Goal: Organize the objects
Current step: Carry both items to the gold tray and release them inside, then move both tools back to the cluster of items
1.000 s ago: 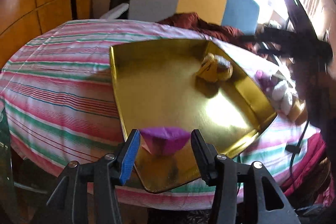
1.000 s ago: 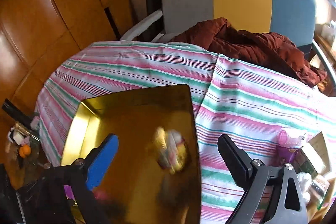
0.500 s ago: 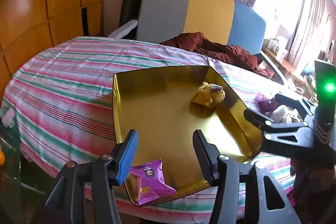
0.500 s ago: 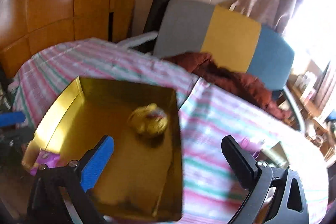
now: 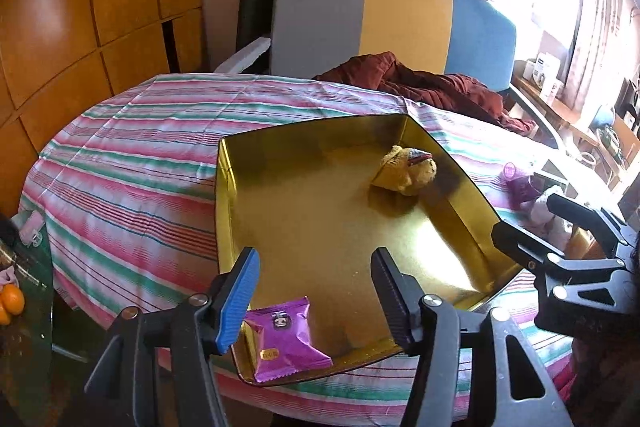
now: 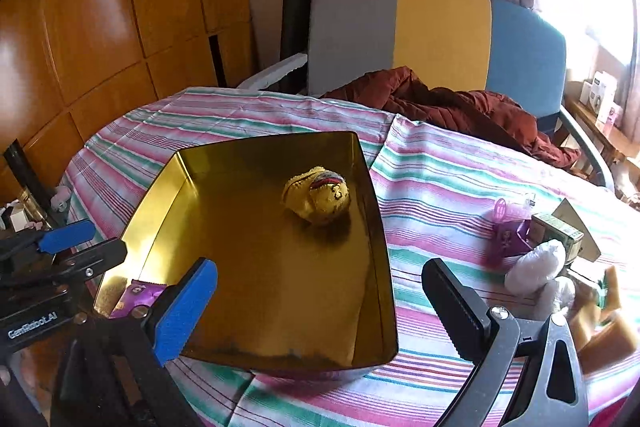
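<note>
My right hand-held gripper (image 6: 316, 303), jaws wide and empty, sits nearest the clutter (image 6: 540, 267) at right of frame, while my left hand-held gripper (image 5: 316, 291), just opened, hangs empty over the purple packet (image 5: 286, 339) in the gold tray (image 5: 224, 187).

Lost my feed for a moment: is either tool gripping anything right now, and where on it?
Nothing is held. The left tool has just been opening, and the purple packet lies free in the gold tray. The right tool is open and empty.

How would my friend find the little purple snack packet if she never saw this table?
Look at the striped tablecloth, then the big gold tray on it. The purple packet lies flat in the tray's near corner, just under the left gripper. It's the only shiny purple thing in there; the other is a yellow knitted toy.
</note>
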The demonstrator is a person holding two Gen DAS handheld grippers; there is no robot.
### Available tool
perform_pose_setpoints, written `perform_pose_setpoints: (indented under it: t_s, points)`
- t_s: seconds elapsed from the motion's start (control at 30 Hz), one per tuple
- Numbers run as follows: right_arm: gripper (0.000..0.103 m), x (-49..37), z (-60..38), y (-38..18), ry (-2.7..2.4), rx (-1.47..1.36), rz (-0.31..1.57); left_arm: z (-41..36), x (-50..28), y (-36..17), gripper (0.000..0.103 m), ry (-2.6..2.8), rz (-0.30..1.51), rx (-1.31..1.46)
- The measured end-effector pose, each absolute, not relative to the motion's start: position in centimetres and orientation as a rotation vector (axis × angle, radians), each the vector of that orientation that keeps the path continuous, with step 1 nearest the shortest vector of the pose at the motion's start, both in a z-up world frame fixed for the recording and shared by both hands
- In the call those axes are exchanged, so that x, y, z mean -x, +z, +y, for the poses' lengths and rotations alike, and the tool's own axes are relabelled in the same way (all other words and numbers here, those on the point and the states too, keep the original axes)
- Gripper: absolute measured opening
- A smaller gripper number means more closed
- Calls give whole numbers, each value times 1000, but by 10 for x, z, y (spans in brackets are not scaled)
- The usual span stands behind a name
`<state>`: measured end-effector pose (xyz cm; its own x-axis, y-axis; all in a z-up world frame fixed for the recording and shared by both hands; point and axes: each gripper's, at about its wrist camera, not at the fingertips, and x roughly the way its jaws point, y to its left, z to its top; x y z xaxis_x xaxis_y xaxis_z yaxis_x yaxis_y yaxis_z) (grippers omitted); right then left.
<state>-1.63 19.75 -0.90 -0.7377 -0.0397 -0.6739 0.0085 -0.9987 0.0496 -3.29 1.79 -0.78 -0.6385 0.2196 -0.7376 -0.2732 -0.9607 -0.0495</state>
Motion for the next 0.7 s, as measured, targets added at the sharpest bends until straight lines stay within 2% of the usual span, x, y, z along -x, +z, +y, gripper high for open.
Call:
perform_pose_setpoints:
  t_s: [0.33,0.7]
  points:
    - [103,5,196,-3,-2928,-1048,-25,35,28,-12,59,2569,135,1175]
    - [103,0,218,-9,-2950,-1079,-113,55,25,-20,60,2469,143,1202]
